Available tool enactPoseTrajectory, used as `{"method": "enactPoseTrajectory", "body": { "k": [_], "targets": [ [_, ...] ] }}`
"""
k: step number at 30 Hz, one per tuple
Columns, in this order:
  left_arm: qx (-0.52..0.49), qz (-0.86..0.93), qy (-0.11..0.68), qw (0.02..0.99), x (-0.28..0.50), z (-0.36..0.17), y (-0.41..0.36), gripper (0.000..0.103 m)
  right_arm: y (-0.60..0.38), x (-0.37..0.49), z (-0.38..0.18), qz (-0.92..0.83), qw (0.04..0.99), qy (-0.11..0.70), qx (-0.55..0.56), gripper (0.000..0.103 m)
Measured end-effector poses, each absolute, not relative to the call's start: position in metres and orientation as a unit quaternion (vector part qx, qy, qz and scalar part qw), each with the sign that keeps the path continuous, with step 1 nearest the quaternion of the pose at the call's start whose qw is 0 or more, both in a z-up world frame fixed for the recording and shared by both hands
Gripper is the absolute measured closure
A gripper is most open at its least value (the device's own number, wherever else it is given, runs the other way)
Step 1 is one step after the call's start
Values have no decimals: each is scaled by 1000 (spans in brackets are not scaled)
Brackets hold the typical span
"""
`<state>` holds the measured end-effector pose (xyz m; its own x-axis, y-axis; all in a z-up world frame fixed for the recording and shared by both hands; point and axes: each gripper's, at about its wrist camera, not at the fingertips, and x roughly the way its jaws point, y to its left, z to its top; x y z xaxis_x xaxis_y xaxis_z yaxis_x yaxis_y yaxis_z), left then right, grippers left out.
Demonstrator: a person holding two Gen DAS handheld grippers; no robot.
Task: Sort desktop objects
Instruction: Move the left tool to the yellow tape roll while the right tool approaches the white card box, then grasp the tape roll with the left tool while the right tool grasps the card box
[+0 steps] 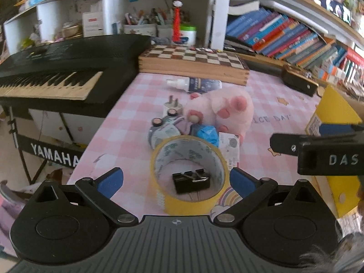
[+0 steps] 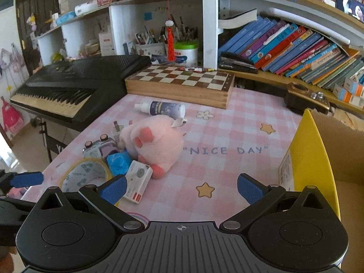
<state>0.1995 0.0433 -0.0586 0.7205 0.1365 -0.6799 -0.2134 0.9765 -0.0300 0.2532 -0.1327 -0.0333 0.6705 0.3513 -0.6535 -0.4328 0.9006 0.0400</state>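
**Both grippers wide over the pink checked table**

The left gripper (image 1: 176, 179) has its blue-padded jaws spread, straddling the yellow roll of packing tape (image 1: 190, 177) that stands near the table's left front edge. Neither pad touches the roll. A black binder clip (image 1: 191, 183) lies inside the tape's ring.

The right gripper (image 2: 182, 187) is spread apart too and holding nothing, above bare pink-and-white checked tablecloth (image 2: 227, 136) with a yellow star print between its jaws.

Just behind the tape sits the clutter: a blue crumpled wrapper (image 2: 118, 162), a small white-and-red box (image 2: 137, 180), a grey toy car (image 2: 100, 147) tipped wheels-up, a white plug adapter (image 1: 173, 107), and the pink plush pig (image 2: 154, 145) lying on its side against them. A white spray bottle with a dark label (image 2: 159, 109) lies flat further back, before the wooden chessboard case (image 2: 179, 84) at the rear edge. At the right edge stands a yellow-sided cardboard box (image 2: 304, 159). A black electronic keyboard (image 2: 68, 86) stands beside the table's left edge.
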Motion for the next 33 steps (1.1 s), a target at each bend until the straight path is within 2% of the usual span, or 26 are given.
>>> {"method": "enactPoseTrajectory", "body": {
  "k": [4,7,14,23,26,29,31,33],
  "targets": [
    [-43,86,374,922,215,-71,41,4,-131,256,-35,221,908,349,-62,0],
    [-34,73,381,921,223,-78,39,20,-130,258,-36,224,907,352,-63,0],
    [-36,75,361,929,208,-70,39,22,-125,257,-38,240,899,360,-63,0],
    [-109,105,318,936,147,-34,68,22,-106,267,-49,287,880,374,-54,2],
    [-116,123,306,937,133,-27,74,22,-95,274,-58,303,869,388,-55,14],
    [-120,140,300,936,125,-23,79,22,-82,278,-69,305,861,401,-68,32],
    [-119,148,299,935,122,-21,80,22,-74,280,-78,303,855,414,-76,48],
    [-117,152,298,935,120,-19,80,22,-69,280,-82,300,858,409,-83,54]
  ]
}}
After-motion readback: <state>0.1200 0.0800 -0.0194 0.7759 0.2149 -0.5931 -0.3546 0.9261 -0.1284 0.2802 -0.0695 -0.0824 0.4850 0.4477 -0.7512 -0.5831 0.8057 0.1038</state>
